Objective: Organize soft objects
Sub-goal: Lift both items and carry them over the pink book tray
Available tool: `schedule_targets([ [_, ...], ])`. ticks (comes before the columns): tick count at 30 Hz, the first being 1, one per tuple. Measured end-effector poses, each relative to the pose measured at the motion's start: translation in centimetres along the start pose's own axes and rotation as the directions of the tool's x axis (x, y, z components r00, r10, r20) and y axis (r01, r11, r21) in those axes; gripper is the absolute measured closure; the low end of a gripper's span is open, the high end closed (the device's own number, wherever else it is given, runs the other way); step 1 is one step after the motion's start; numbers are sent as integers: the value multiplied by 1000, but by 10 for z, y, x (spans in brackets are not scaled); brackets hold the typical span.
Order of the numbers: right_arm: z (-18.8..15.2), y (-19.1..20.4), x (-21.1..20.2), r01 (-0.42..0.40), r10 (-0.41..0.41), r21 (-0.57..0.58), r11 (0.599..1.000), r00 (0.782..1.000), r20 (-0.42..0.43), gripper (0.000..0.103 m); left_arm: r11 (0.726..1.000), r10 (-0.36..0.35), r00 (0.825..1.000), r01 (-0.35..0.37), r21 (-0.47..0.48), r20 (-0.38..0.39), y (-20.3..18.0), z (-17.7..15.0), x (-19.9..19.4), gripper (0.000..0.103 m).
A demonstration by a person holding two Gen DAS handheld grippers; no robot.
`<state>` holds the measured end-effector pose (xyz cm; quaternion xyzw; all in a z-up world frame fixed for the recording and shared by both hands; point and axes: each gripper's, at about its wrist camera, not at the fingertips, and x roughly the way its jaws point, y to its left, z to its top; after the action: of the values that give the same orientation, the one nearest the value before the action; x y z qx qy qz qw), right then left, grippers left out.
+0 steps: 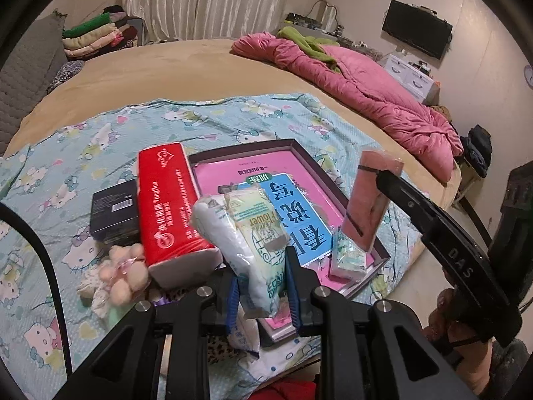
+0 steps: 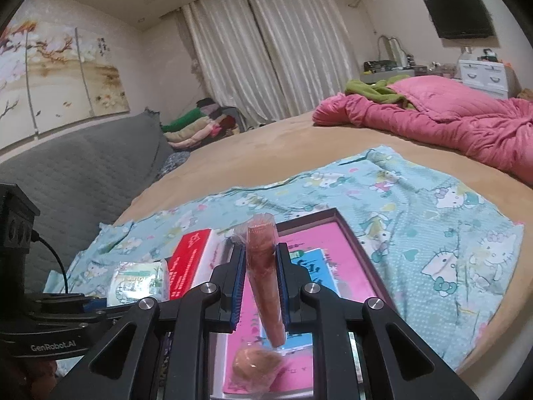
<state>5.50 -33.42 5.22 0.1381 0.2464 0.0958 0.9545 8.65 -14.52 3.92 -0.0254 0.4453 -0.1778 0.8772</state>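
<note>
My left gripper is shut on a white tissue packet with green print and holds it above the near edge of a dark-rimmed tray. The tray holds a pink sheet, a blue book and a small tissue pack. My right gripper is shut on a long pink wrapped cloth over the tray; the cloth also shows in the left wrist view. A second orange-pink wrapped bundle lies under it. The left gripper's tissue packet appears at the lower left.
A red tissue brick, a black box and a pink plush toy lie left of the tray on the cat-print sheet. A pink quilt lies at the bed's far right. Folded clothes are stacked at the back.
</note>
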Motion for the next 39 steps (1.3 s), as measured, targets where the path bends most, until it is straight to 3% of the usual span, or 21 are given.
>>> schedule_targets([
  [8,-2,-10,2,23,-23,18,1000,1000,-3,85,1000,2,999,-1,16,-41,-10,11,36,78],
  [16,-3,-15,1,118,-118,-15,993,993,11,85,1000,-13,994,13,-1,-113,-12,9,74,78],
  [27,-16,-11,16,311,-317,-203,928,948,1,85,999,-40,985,34,-36,-167,-9,3,111,78],
  [32,-27,-12,36,312,-339,-247,917,938,-77,85,999,-32,985,29,-19,-170,-10,2,113,78],
  [39,-39,-18,58,231,-270,-212,949,947,-176,85,999,-39,981,34,-32,-192,-7,-3,121,78],
])
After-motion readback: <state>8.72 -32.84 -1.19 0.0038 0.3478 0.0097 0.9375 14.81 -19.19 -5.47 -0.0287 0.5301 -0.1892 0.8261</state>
